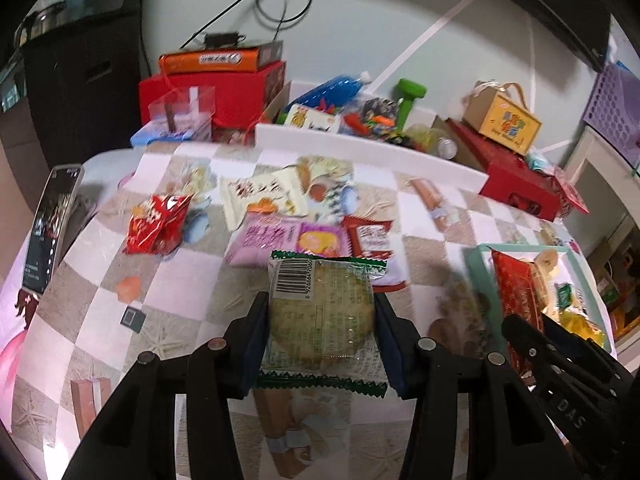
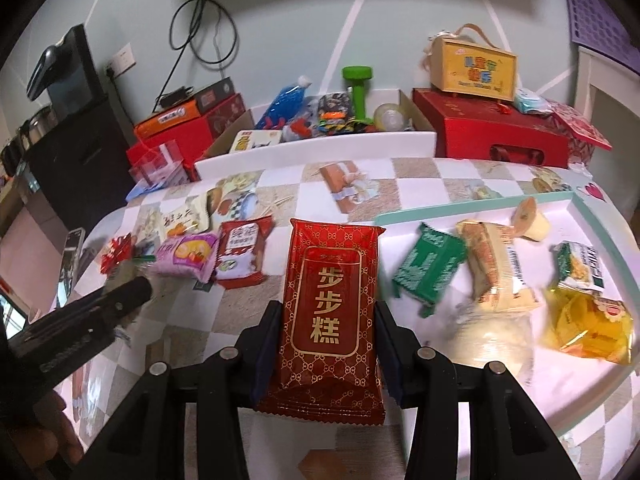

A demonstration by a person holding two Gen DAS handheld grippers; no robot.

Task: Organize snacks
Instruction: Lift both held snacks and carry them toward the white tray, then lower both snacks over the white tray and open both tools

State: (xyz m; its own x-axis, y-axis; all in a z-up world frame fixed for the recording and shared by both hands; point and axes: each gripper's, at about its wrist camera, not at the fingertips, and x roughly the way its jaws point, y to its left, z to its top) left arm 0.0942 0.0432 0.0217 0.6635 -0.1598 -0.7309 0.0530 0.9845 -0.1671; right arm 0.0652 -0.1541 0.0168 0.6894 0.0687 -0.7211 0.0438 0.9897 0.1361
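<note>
Tongs: left tongs (image 1: 322,316) clamped the light, crushable green-edged biscuit packet (image 1: 324,312) across its sides; right tongs (image 2: 326,320) clamped the soft, slippery red cake packet (image 2: 332,304) likewise.

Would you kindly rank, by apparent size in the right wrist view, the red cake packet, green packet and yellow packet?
1. Red cake packet, though nearness inflates it.
2-3. Yellow packet and green packet: alike, unranked.

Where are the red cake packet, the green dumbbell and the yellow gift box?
red cake packet (image 2: 328,316): right wrist view, label middle.
green dumbbell (image 2: 357,96): right wrist view, handle.
yellow gift box (image 2: 476,70): right wrist view, front face.
</note>
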